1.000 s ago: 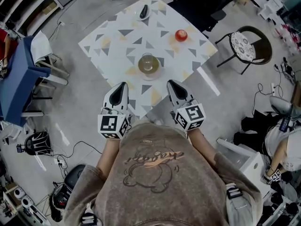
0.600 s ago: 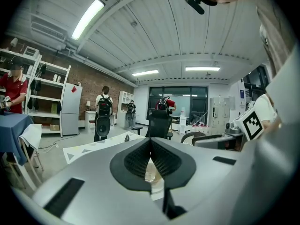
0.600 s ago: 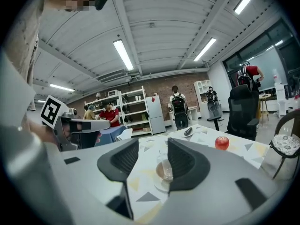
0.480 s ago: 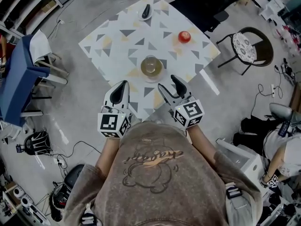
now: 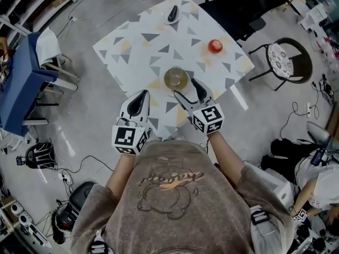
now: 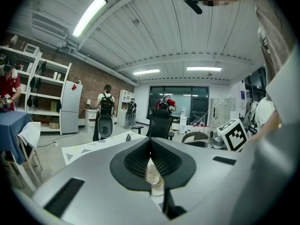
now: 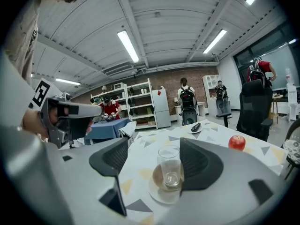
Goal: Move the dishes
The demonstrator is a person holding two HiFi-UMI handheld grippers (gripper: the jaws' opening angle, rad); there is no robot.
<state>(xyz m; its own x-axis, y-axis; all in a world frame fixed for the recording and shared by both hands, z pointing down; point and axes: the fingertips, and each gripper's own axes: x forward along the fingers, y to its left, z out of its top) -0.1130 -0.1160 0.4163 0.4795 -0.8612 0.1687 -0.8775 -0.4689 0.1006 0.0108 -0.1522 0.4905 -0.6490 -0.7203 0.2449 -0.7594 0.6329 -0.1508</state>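
A clear glass (image 5: 176, 77) (image 7: 170, 167) stands on a small plate (image 5: 177, 88) (image 7: 160, 189) near the table's front edge. My right gripper (image 5: 189, 90) (image 7: 153, 163) is open, its fingers (image 7: 198, 163) reaching to either side of the glass without touching it. My left gripper (image 5: 139, 102) (image 6: 151, 159) is shut with nothing in it, hovering over the table's front left part. A second small plate (image 5: 172, 16) (image 7: 196, 128) with a dark object lies at the far edge. The glass (image 6: 153, 173) shows through the slit between the left jaws.
A red apple (image 5: 214, 46) (image 7: 236, 142) lies on the patterned table (image 5: 153, 41) at the right. A black office chair (image 5: 241, 7) stands behind the table, a round chair (image 5: 283, 57) to its right, a blue-covered table (image 5: 18, 83) at the left. People stand in the background.
My right gripper has opened and moved forward up to the glass and plate. The left gripper has edged slightly forward, still shut.
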